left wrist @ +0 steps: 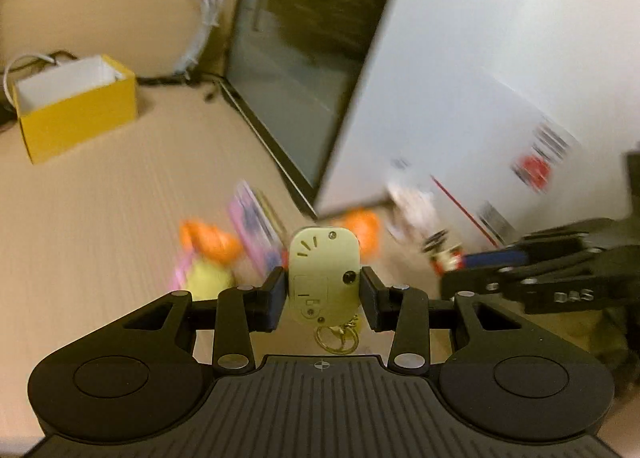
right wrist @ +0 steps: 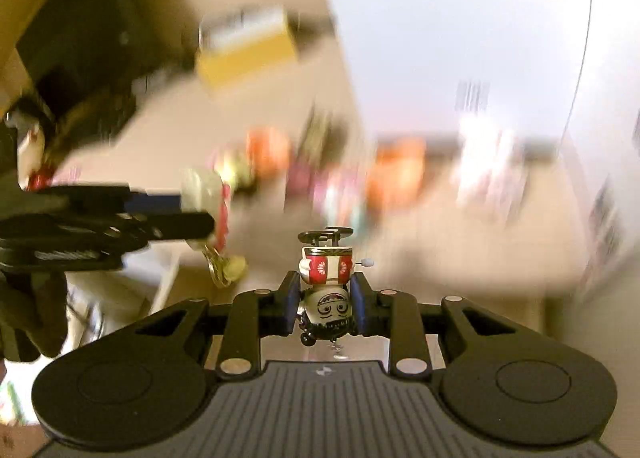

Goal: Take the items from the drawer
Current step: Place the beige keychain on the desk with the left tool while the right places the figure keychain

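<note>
My left gripper (left wrist: 323, 294) is shut on a pale yellow keychain gadget (left wrist: 323, 278) with a gold ring hanging below it. The right gripper (left wrist: 472, 270) shows at the right of the left wrist view, carrying a small toy. In the right wrist view my right gripper (right wrist: 326, 308) is shut on a small wind-up toy figure (right wrist: 326, 294), held upside down, with a red and white body and a painted face. The left gripper (right wrist: 200, 218) with the keychain gadget (right wrist: 202, 186) appears at the left there. Blurred orange, pink and yellow toys (left wrist: 212, 246) lie on the tan table (left wrist: 100, 198).
A yellow open box (left wrist: 76, 106) stands at the back left of the table. A large white carton (left wrist: 460, 78) leans at the right, with a dark glossy panel (left wrist: 296, 58) behind it. A white cable (left wrist: 204, 14) runs along the back. Both views are motion-blurred.
</note>
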A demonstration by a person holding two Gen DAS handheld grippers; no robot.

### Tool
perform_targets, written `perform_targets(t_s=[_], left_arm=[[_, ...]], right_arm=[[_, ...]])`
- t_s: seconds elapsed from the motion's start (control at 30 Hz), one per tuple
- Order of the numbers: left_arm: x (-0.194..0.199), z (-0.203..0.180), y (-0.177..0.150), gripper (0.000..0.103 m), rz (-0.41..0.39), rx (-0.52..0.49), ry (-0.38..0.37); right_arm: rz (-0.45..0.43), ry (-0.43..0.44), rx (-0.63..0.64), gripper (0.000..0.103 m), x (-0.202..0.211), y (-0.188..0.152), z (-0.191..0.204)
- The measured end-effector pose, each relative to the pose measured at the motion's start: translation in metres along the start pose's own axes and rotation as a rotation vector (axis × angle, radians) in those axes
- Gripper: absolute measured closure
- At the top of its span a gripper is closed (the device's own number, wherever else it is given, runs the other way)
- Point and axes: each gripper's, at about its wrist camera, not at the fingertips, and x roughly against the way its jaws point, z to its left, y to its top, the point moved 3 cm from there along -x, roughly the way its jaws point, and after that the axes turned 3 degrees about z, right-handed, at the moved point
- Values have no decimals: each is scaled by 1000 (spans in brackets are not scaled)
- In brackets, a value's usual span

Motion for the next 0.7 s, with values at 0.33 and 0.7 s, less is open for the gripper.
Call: perform_targets(t_s=[0.33, 0.7], left_arm=[[-86, 23, 12, 61, 123, -43, 93], [-58, 27, 25, 61, -18, -15, 43]], right_arm=[[-16, -152, 26, 76, -80, 38, -23], [-58, -224, 34, 73, -87, 38, -47]])
